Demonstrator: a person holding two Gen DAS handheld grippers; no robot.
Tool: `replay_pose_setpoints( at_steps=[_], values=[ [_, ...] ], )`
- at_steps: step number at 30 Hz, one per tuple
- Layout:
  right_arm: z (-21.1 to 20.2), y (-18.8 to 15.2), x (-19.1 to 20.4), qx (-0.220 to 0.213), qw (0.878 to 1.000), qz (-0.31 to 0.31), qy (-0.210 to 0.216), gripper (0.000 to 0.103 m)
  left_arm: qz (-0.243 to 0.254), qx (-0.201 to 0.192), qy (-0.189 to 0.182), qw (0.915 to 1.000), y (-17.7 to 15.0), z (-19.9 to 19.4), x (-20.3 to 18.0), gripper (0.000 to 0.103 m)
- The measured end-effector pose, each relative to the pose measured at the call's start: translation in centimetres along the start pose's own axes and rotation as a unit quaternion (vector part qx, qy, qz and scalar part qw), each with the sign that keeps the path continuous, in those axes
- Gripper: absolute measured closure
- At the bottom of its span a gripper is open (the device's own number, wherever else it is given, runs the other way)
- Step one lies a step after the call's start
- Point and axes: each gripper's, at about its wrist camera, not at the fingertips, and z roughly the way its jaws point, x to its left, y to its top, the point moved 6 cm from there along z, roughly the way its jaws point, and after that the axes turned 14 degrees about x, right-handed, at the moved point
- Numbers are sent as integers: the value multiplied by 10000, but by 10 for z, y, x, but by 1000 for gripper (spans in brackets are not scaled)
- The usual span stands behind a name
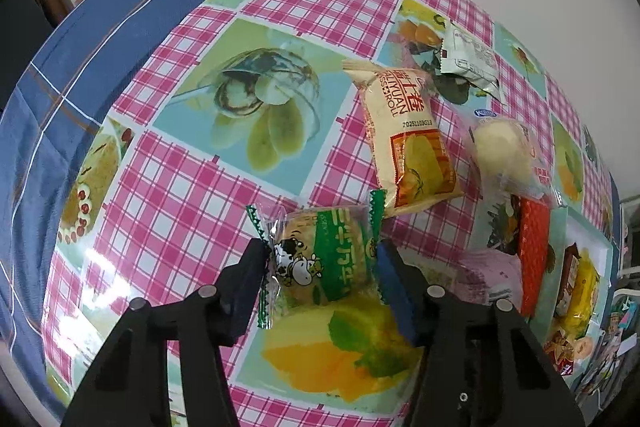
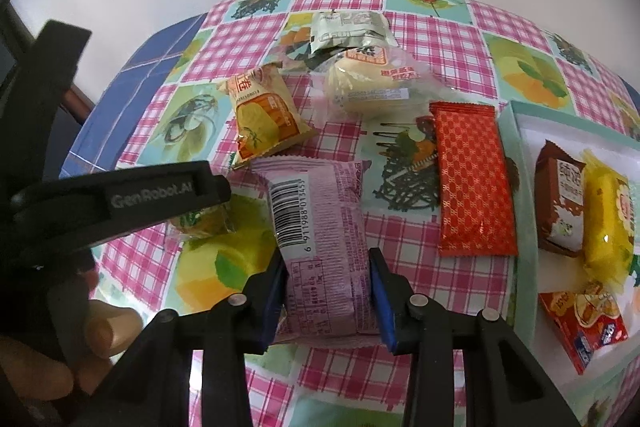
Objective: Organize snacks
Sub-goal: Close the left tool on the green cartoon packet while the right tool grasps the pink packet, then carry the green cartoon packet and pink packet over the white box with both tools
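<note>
Pink packet [image 2: 320, 247] sits low centre of the right view, clamped between the right gripper [image 2: 329, 291] pads. Left gripper [image 1: 322, 267] pinches a green cookie packet [image 1: 320, 259], apparently just above the checked tablecloth [image 1: 168, 195]. Tray [image 2: 520, 187] at right edge holds several snacks.

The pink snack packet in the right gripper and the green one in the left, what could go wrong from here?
1. The right gripper grips only the near end of the pink packet, so the long free end may droop or snag the orange packet.
2. The left gripper pinches the green cow packet by its crinkly wrapper, which could slip.
3. The tray already holds three snacks, so space is tight.
</note>
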Motion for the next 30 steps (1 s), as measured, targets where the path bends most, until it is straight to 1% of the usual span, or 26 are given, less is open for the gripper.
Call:
replay_pose_setpoints(
  at_steps=[3,7,11,14,26,30],
  values=[
    [-4,-2,-4,-12,10000,61,45,62,26,-11,18,10000,-3,-3,-2,45],
    [-14,-5,-8,-51,9998,161,111,62,56,-65,-78,9999,-3,-9,0,45],
    [-23,-7,-14,-82,9994,285,156,62,103,-207,-95,9997,-6,-24,2,45],
    [-31,-7,-19,-120,9991,359,184,62,144,-301,-176,9993,-11,-35,-1,45],
    [-60,-3,-51,-312,9970,677,205,61,354,-528,-432,9970,-23,-56,-38,45],
    [-70,-3,-67,-387,9955,839,228,61,448,-617,-452,9961,-28,-63,-50,45]
  ],
)
